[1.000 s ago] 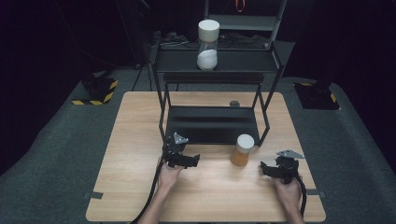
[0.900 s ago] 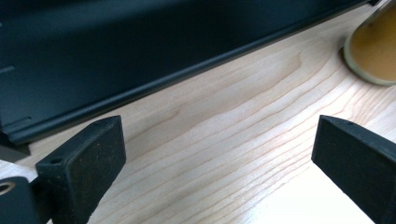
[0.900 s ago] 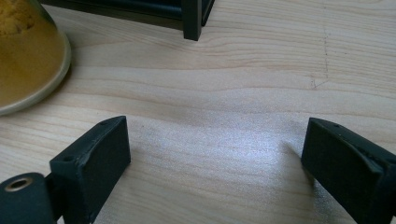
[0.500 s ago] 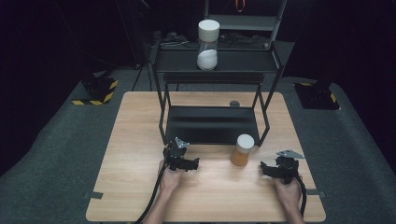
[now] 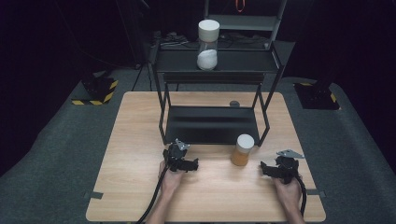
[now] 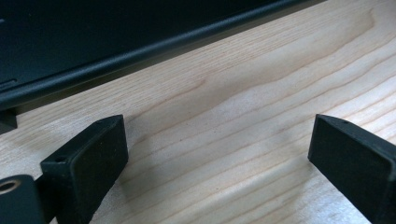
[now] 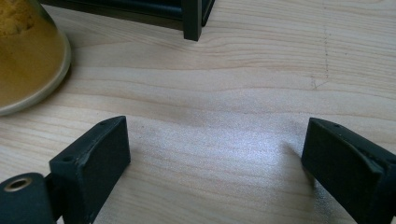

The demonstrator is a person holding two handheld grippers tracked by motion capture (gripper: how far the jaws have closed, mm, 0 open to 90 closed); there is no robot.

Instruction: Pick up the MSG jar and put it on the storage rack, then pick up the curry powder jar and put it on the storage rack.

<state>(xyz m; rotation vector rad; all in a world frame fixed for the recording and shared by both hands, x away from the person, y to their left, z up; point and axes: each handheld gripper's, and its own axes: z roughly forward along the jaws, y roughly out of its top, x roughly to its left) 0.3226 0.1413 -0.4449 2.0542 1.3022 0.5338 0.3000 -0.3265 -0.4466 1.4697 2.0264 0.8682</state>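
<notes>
Left gripper [image 5: 186,164] low over the wooden surface [image 5: 140,140], jaws spread and just easing inward, nothing between them. Right gripper [image 5: 272,169] released too, empty. Orange-filled jar [image 5: 243,150] stands between them, nearer the right one.

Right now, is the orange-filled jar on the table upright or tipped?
Upright: the orange-filled jar stands on its base on the table, white lid on top.

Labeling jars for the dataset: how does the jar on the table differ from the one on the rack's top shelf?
The table jar holds orange-yellow contents filling most of it; the shelf jar holds white contents only in its lower part. The table jar looks shorter, the shelf jar taller. The table jar stands on the wooden table between the grippers; the shelf jar stands on the black rack. Both are upright with pale lids.
</notes>
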